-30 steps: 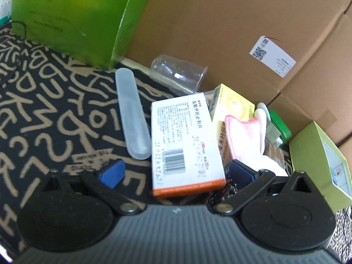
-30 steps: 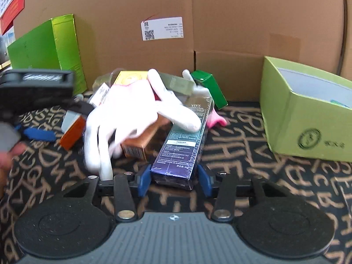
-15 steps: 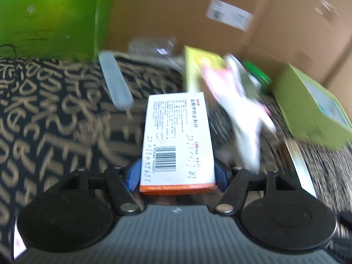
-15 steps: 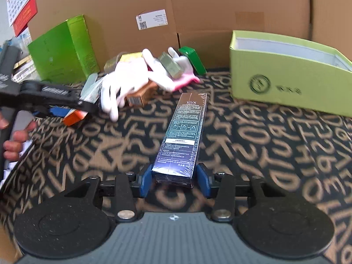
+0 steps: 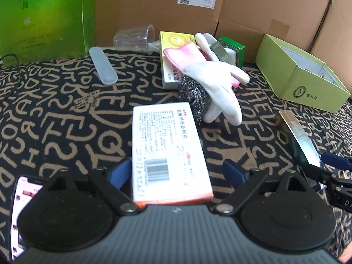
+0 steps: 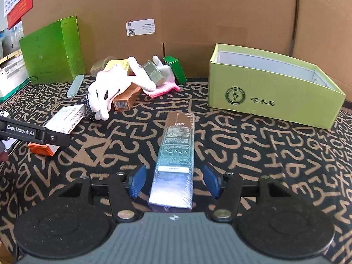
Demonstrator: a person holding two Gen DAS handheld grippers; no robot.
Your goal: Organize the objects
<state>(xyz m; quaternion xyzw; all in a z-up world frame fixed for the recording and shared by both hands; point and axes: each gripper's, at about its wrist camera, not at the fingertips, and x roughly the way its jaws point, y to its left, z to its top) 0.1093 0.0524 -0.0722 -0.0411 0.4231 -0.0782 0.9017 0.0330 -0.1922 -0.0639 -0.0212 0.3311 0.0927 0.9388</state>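
My left gripper (image 5: 177, 172) is open around a white medicine box with an orange end (image 5: 169, 154) that lies on the patterned cloth; the pads stand apart from its sides. My right gripper (image 6: 173, 181) is open around a long dark VIVX box (image 6: 176, 160), also lying on the cloth with gaps on both sides. That box shows at the right of the left wrist view (image 5: 297, 138). The white box shows at the left of the right wrist view (image 6: 63, 123), under the left gripper (image 6: 33, 133).
A pile holds white gloves (image 6: 110, 88), a steel scourer (image 5: 193, 96), a yellow box (image 5: 173, 55), a brown box (image 6: 125, 98) and a green box (image 6: 175, 68). An open light-green box (image 6: 272, 94) stands right. A tall green box (image 5: 44, 19), cup (image 5: 134, 36) and cardboard wall (image 6: 198, 22) stand behind.
Both grippers pulled their boxes back from the pile toward me, set them on the cloth and opened. The left shut on the white box in between.
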